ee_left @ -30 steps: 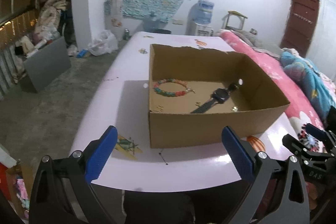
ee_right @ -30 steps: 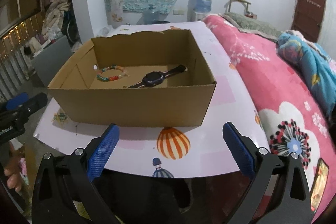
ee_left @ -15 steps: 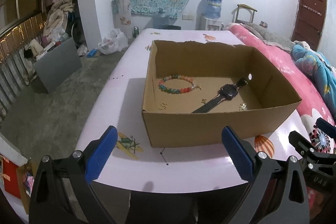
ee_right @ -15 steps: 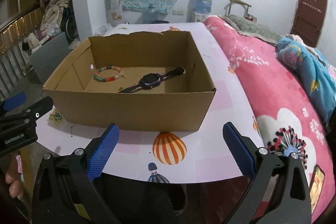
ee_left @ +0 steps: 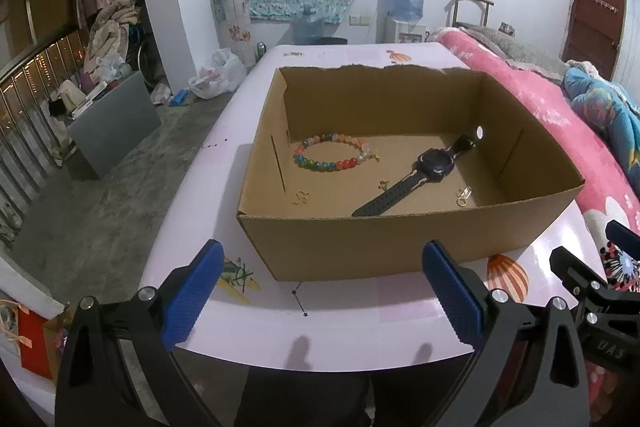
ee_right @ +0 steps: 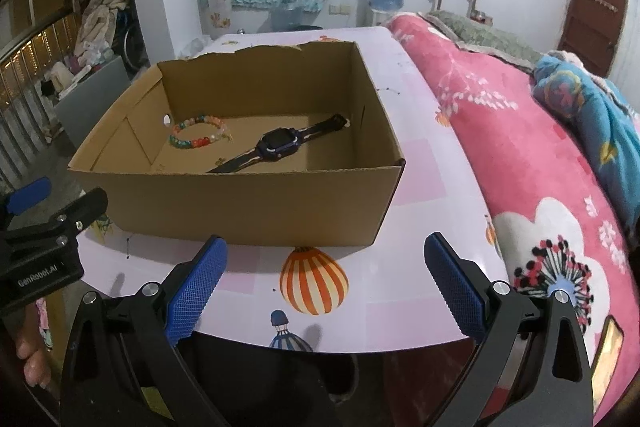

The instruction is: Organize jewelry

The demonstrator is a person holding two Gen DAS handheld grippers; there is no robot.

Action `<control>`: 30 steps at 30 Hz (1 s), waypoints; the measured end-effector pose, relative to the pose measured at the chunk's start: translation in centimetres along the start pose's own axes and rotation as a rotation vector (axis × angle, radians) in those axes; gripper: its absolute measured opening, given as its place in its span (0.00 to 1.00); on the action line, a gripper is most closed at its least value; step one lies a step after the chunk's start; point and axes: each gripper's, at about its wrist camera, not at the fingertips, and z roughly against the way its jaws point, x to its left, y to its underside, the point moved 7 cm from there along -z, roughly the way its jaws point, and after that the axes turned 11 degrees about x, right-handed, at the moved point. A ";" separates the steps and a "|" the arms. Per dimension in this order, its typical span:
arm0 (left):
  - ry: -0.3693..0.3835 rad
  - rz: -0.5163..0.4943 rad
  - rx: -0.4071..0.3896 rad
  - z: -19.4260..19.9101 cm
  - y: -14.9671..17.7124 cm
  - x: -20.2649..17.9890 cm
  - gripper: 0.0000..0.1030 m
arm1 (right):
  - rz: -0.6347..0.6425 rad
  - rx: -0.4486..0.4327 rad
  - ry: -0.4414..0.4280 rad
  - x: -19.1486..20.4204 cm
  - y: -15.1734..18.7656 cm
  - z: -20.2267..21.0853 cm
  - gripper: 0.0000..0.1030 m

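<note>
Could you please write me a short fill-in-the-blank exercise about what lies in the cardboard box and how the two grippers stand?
1. The colourful beaded bracelet and the black wristwatch both lie inside the brown ____ box.
2. Seen from the left wrist, the bracelet lies to the ____ of the wristwatch.
3. The left gripper and the right gripper both have their blue-padded fingers ____ and hold nothing.

Missing words: cardboard; left; open
</note>
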 end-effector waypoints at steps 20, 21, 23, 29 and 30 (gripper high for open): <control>-0.017 0.002 0.037 -0.9 0.2 -0.1 0.95 | -0.020 0.019 -0.032 0.0 -0.6 -0.5 0.92; -0.015 0.003 0.037 -0.9 0.2 -0.1 0.95 | -0.021 0.019 -0.032 0.0 -0.6 -0.5 0.92; -0.012 0.006 0.038 -0.9 0.3 0.0 0.95 | -0.023 0.018 -0.032 0.0 -0.6 -0.5 0.92; -0.004 0.011 0.044 -1.1 0.3 0.2 0.95 | -0.021 0.020 -0.032 0.0 -0.6 -0.5 0.92; -0.002 0.013 0.044 -1.1 0.4 0.2 0.95 | -0.021 0.020 -0.033 0.0 -0.6 -0.5 0.92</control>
